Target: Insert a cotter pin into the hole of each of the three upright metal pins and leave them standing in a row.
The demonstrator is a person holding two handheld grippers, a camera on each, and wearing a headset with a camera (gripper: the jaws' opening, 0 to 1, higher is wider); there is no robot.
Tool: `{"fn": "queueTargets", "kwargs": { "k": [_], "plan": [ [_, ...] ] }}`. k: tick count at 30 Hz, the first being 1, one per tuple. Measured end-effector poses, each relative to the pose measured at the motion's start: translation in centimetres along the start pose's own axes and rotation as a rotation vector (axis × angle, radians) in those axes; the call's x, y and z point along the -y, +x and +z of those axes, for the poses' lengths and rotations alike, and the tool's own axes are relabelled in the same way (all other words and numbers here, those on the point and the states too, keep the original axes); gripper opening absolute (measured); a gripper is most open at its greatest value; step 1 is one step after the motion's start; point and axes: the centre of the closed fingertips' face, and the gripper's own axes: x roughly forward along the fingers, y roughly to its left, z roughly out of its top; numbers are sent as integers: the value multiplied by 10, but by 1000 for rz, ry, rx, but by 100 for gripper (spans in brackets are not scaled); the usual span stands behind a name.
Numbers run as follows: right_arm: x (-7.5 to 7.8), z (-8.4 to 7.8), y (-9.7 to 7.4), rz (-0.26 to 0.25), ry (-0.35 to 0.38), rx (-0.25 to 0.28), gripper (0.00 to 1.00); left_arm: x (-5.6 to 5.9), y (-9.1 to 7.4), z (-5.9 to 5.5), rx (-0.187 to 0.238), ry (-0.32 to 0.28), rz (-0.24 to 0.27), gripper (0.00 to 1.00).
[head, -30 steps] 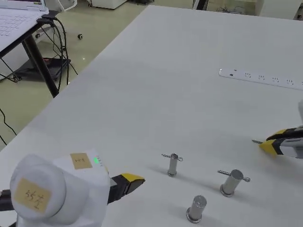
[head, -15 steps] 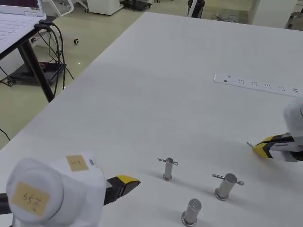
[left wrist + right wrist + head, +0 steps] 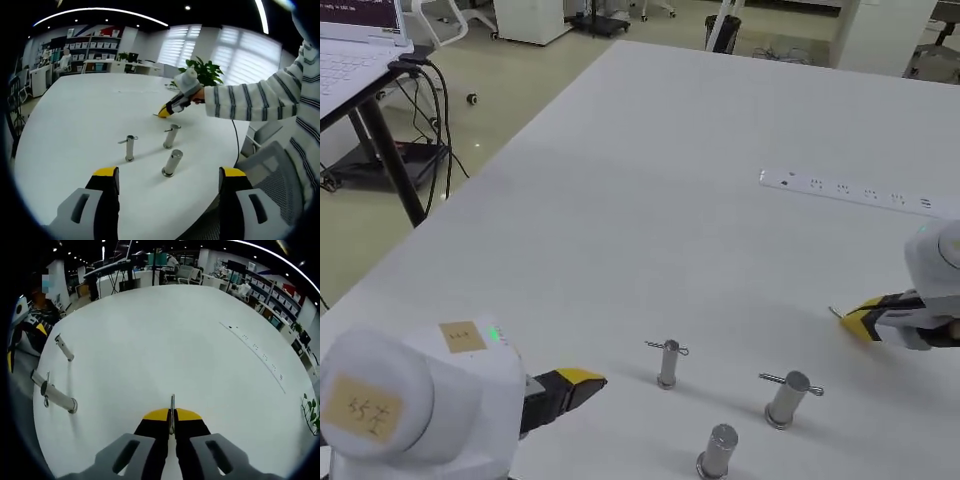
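Cotter pins already cross two of the upright pins, the far pin [image 3: 667,362] and the right-hand pin [image 3: 785,398]. The nearest pin [image 3: 718,450] looks bare, though its hole is too small to make out. Off to the side, the right gripper [image 3: 853,320] pinches the last cotter pin [image 3: 172,405] lengthwise between closed jaws, presumably for threading. The left gripper [image 3: 582,381] hovers beside the group, jaws spread and empty, likely to steady that pin.

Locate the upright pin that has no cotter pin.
Head view, bottom edge: the bare pin stands nearest the person, in front of the left-hand fitted pin and the right-hand fitted pin.
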Motion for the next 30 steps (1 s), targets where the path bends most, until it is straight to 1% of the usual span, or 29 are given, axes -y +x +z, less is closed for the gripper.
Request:
{"fn": "queueTargets", "kwargs": {
  "k": [1, 4, 7, 11, 13, 17, 20, 21, 22, 23, 25, 27, 30],
  "plan": [
    [-1, 0, 0, -2, -27, -6, 0, -1, -1, 0, 0, 0, 1, 79],
    [-4, 1, 0, 0, -26, -19, 0, -3, -3, 2, 3, 5, 5, 79],
    [-5, 5, -6, 0, -16, -16, 0, -3, -4, 3, 6, 12, 3, 78],
    [-8, 17, -21, -16, -62, 19, 0, -3, -4, 7, 17, 18, -3, 76],
    [-8, 21, -28, -39, -93, 33, 0, -3, -3, 10, 22, 19, -8, 76],
    [-10, 26, -41, -57, -99, 60, 0, -4, -2, 14, 29, 21, -14, 76],
    [-13, 30, -53, -75, -116, 85, 0, -4, -1, 19, 37, 25, -24, 76],
    [-14, 31, -54, -78, -118, 88, 0, -3, 0, 20, 38, 25, -25, 76],
    [-15, 33, -61, -91, -128, 103, 0, -3, 0, 22, 40, 27, -31, 75],
    [-16, 34, -63, -95, -131, 109, 0, -3, 0, 23, 40, 28, -35, 75],
    [-19, 39, -72, -117, -133, 136, 0, -4, 1, 26, 41, 31, -41, 75],
    [-24, 43, -81, -132, -158, 156, 0, -4, 2, 29, 46, 30, -46, 74],
    [-30, 48, -91, -151, -197, 170, 0, -3, 5, 34, 54, 28, -63, 74]
  ]
}}
